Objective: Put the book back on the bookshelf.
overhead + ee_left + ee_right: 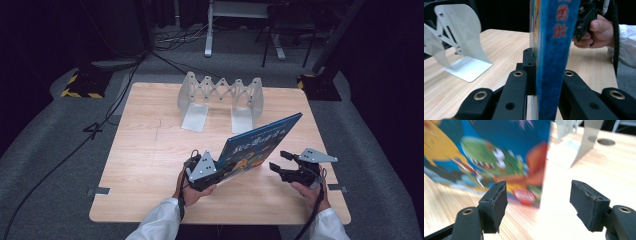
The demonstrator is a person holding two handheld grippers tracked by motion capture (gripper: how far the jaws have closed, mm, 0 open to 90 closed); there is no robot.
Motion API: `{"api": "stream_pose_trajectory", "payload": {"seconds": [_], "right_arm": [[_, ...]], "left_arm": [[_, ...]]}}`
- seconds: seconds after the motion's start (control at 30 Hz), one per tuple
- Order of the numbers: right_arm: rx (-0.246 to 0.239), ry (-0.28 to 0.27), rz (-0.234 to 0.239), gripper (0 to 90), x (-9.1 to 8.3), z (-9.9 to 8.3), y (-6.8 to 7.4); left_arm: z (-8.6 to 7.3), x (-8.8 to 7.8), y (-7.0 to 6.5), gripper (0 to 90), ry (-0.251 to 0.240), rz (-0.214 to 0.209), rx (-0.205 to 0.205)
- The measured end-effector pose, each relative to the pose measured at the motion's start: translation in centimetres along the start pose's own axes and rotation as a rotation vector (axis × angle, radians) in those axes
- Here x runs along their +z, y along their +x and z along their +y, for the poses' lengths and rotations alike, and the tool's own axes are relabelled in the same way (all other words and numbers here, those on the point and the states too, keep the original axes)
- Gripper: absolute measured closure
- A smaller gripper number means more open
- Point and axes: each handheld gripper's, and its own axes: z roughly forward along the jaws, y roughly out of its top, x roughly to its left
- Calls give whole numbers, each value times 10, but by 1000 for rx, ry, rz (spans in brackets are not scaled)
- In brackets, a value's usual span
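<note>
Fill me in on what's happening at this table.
A person works a pair of tongs in each hand. The left tongs are shut on the spine of a blue picture book, holding it tilted up above the wooden table. The right tongs wait open beside it. An expandable metal book rack stands at the far edge.

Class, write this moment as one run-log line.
left gripper: shut on book | right gripper: open, beside book | bookend rack: behind, apart

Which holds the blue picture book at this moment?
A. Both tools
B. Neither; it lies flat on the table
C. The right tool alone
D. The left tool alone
D: the left tool is clamped on the book at its spine edge, while the right tool stands open beside the cover, gripping nothing.
</note>
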Motion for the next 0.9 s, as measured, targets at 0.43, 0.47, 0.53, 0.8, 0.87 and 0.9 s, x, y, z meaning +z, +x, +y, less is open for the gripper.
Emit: {"api": "stream_pose_trajectory", "payload": {"seconds": [0.43,0.47,0.53,0.8,0.87,0.9], "right_arm": [[64,236,-110,251,5,-30,-11],[62,248,-111,246,5,-33,-12],[54,273,-124,240,5,-37,-12],[21,290,-153,244,7,-43,-8],[21,288,-154,244,7,-43,-8],[20,288,-153,244,7,-44,-7]], "left_arm": [[1,-20,16,828,0,88,-32],[1,-22,18,828,-2,89,-37],[1,-25,23,828,-6,82,-40],[10,-38,35,828,1,143,-24],[12,-41,38,828,11,160,-22],[13,-43,40,827,16,165,-20]]}}
